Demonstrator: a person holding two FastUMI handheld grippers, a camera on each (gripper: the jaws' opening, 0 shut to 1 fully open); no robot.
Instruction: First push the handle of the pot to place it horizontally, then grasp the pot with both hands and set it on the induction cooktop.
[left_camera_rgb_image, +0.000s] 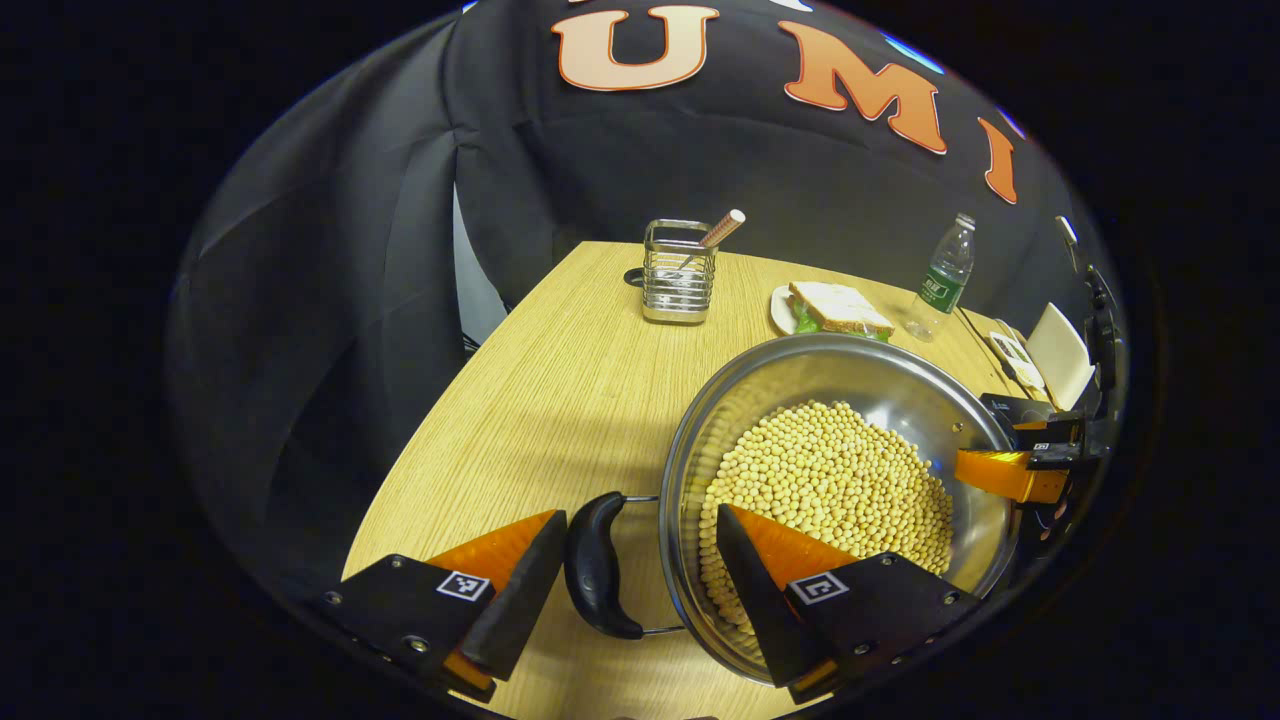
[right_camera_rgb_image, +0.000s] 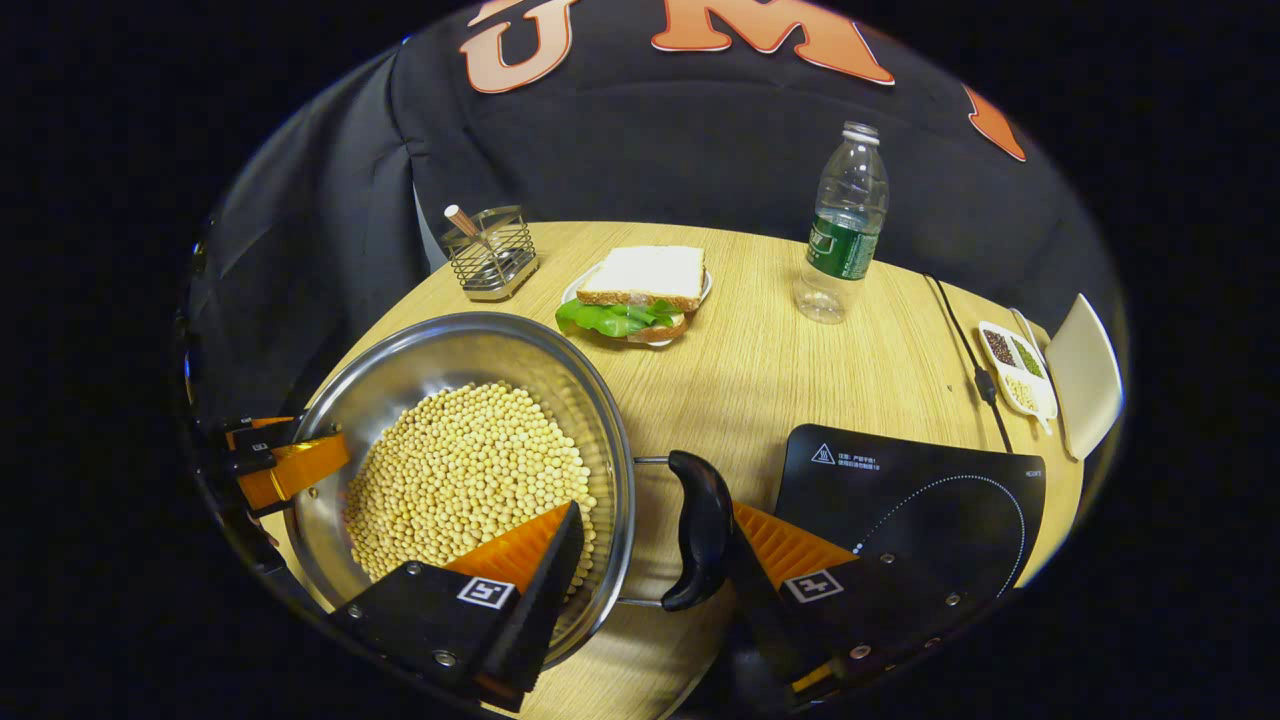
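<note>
At lower right of the left gripper view, the pot (left_camera_rgb_image: 840, 500) of beans is sitting on the surface (left_camera_rgb_image: 540, 400); the left gripper (left_camera_rgb_image: 640, 570) is straddling handle (left_camera_rgb_image: 597, 565) and rim, released. At lower centre of the right gripper view, the right gripper (right_camera_rgb_image: 655, 560) is likewise spread around the other handle (right_camera_rgb_image: 697, 530), with the cooktop (right_camera_rgb_image: 920, 500) lying at lower right.

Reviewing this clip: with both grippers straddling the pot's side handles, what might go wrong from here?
1. The pot is heaped with beans; any tilt while lifting could spill them.
2. Each gripper's jaws stand open around a curved handle, one finger inside the rim, so a grip may slip.
3. The induction cooktop lies beside the right handle; the pot could land off-centre.
</note>
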